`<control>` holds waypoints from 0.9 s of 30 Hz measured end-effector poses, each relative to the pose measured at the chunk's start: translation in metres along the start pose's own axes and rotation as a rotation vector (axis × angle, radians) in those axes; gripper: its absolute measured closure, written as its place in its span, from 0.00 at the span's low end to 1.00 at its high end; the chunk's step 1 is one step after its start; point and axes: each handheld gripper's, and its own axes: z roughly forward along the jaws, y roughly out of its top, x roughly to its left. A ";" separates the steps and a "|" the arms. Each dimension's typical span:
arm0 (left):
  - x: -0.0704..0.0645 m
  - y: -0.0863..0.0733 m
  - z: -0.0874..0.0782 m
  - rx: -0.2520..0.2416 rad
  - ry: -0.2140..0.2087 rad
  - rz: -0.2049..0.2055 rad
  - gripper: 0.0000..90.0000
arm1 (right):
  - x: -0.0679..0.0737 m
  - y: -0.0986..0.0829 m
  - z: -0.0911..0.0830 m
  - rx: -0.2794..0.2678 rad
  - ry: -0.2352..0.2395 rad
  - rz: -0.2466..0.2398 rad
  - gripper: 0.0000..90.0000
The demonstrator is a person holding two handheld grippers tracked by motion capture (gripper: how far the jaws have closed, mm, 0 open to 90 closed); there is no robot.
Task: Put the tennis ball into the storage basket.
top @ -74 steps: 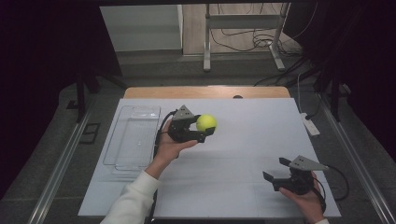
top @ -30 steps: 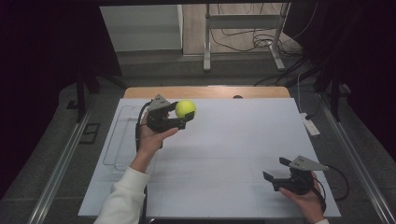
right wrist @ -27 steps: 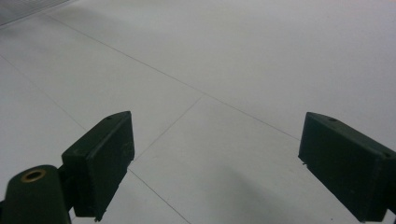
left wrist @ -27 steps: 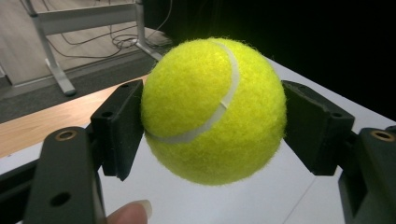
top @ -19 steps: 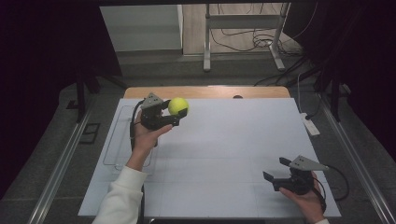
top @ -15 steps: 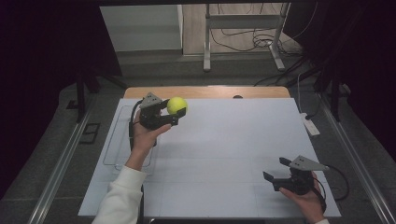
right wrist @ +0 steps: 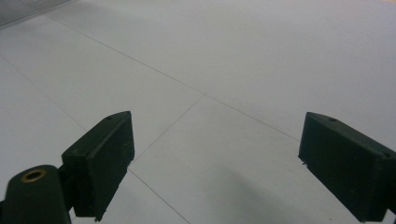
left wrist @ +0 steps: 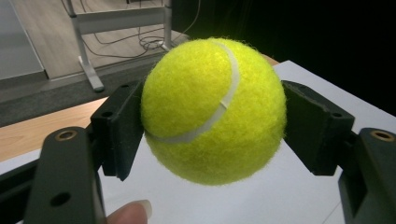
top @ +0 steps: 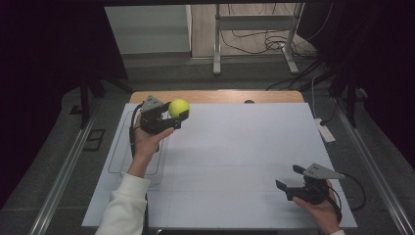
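A yellow tennis ball [top: 179, 107] [left wrist: 214, 109] is clamped between the jaws of my left gripper [top: 171, 113] [left wrist: 215, 128], held in the air above the table's far left. Beneath and just left of that hand lies a clear plastic tray [top: 123, 155]. The ball's white seam faces the left gripper view. My right gripper [top: 289, 179] [right wrist: 215, 163] rests low near the table's front right corner, its jaws wide apart over bare white tabletop with nothing between them.
A white sheet [top: 235, 156] covers the table, with a strip of wood [top: 220, 96] showing at the far edge. A white power strip [top: 325, 131] lies off the right edge. A metal stand and cables [top: 254, 39] sit on the floor beyond.
My left gripper has carried the tennis ball leftward and farther from the person, from mid-table to above the tray's far end. The right gripper has stayed put.
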 end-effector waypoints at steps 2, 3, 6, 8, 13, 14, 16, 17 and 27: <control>0.002 0.000 -0.001 -0.002 0.002 -0.006 0.31 | 0.000 0.000 0.000 0.000 0.000 -0.001 0.12; 0.003 0.000 -0.001 -0.002 0.004 -0.007 0.31 | 0.000 0.000 0.000 0.001 0.000 -0.001 0.12; 0.007 0.000 -0.003 -0.005 0.011 -0.014 0.31 | 0.000 0.000 0.000 0.004 -0.001 0.000 0.12; 0.009 -0.001 -0.003 -0.006 0.016 -0.020 0.31 | 0.000 0.000 0.001 0.003 0.000 -0.002 0.12; 0.015 -0.002 -0.005 -0.006 0.033 -0.030 0.31 | 0.000 0.000 0.001 0.001 0.001 0.000 0.12; 0.016 -0.002 -0.005 -0.005 0.036 -0.031 0.31 | 0.000 0.000 0.000 0.001 0.000 -0.001 0.12; 0.018 -0.002 -0.006 -0.006 0.042 -0.036 0.31 | 0.000 0.000 0.000 0.000 -0.001 -0.001 0.12; 0.019 -0.002 -0.006 -0.007 0.044 -0.037 0.31 | 0.000 0.000 0.000 0.000 0.000 0.000 0.12; 0.031 -0.005 -0.010 -0.002 0.094 -0.046 0.31 | 0.000 0.000 0.000 0.001 0.001 0.000 0.12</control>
